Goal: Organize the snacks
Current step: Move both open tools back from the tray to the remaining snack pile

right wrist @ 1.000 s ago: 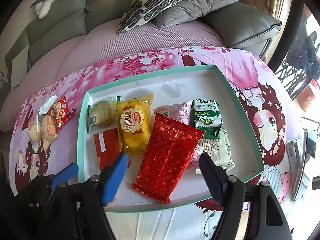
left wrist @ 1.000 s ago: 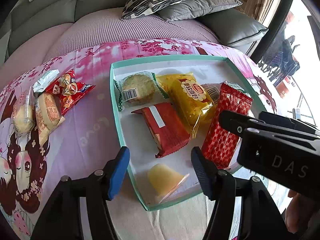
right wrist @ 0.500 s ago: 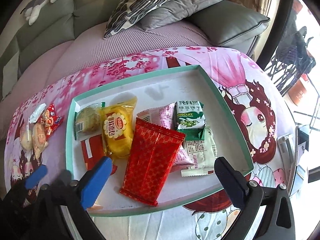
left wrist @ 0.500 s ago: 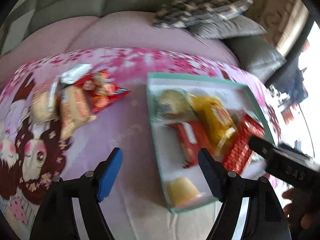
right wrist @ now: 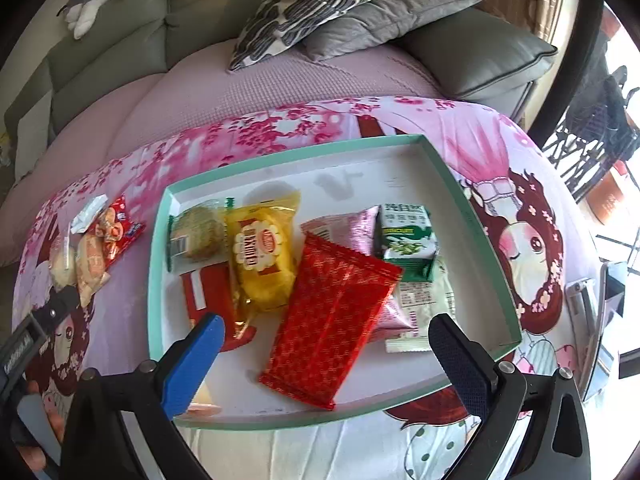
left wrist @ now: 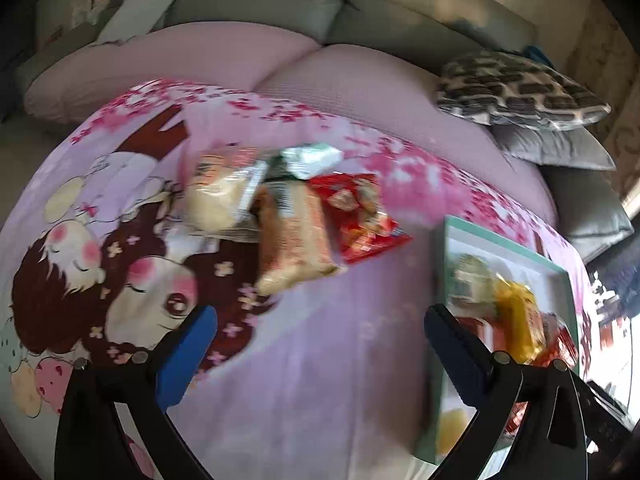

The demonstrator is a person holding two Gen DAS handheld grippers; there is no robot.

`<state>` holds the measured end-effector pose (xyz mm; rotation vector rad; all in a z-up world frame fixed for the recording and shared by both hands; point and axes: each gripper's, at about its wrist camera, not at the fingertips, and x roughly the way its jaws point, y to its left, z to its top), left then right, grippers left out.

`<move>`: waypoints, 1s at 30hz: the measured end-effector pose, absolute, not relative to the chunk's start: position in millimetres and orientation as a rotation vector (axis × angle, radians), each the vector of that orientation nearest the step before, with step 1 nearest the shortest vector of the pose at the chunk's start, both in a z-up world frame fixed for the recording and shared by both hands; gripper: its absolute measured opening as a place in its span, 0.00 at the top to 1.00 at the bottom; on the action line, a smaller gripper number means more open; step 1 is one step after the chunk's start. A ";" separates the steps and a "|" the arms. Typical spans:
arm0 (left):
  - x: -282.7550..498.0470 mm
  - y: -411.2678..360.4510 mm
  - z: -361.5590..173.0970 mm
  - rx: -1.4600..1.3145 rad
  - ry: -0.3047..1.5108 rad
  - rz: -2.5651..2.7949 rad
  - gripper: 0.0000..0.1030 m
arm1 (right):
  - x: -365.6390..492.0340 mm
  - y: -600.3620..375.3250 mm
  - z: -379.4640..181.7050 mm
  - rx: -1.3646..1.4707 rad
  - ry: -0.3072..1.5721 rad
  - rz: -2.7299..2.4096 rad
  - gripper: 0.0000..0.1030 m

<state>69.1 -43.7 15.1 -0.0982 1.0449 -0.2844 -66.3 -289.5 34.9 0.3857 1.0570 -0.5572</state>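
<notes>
Left gripper [left wrist: 320, 344]: jaws wide, empty, centre bottom of the left wrist view, over bare cloth. Our loose snacks lie just above it, mid-frame.

Right gripper [right wrist: 326, 342]: jaws wide, empty, lower centre of the right wrist view, above the tray [right wrist: 476, 216].

Loose snacks outside the tray, four counted:
- one pale round cake pack [left wrist: 220, 196], left of the cluster
- one tan cake pack [left wrist: 296, 236], centre, overlapping it
- one red candy bag [left wrist: 360, 216], right, touching the tan pack
- one silvery-green wrapper [left wrist: 308, 158], top of the cluster

The left wrist view is blurred; labels are unreadable.

Tray contents, at least eight counted:
- one long red patterned packet [right wrist: 332, 316], centre
- one yellow pack [right wrist: 262, 256]
- one round biscuit pack [right wrist: 196, 236]
- one red flat pack [right wrist: 208, 300]
- one pink pack [right wrist: 352, 228], partly covered
- one green biscuit pack [right wrist: 408, 236]
- one white pack [right wrist: 424, 296] beneath it
- one jelly cup [left wrist: 452, 428], near edge, mostly hidden behind the right gripper

Step in hand, as we judge it: fetching a loose snack. We would take the tan pack first, as it is nearest, closing across its short width, and lift cleanly so the overlapped neighbours are not dragged.
</notes>
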 end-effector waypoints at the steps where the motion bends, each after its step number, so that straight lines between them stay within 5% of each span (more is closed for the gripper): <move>1: 71.7 -37.4 14.8 -0.110 1.043 -0.264 0.00 | -65.6 -288.4 34.7 0.386 1.057 -0.555 0.00; 17: 112.7 65.6 18.1 -0.235 1.003 -0.029 0.00 | -46.7 -253.2 37.6 0.346 1.028 -0.433 0.00; 30: 144.2 56.3 9.0 -0.214 1.026 -0.127 0.00 | 10.2 -185.2 43.8 0.312 0.998 -0.210 0.00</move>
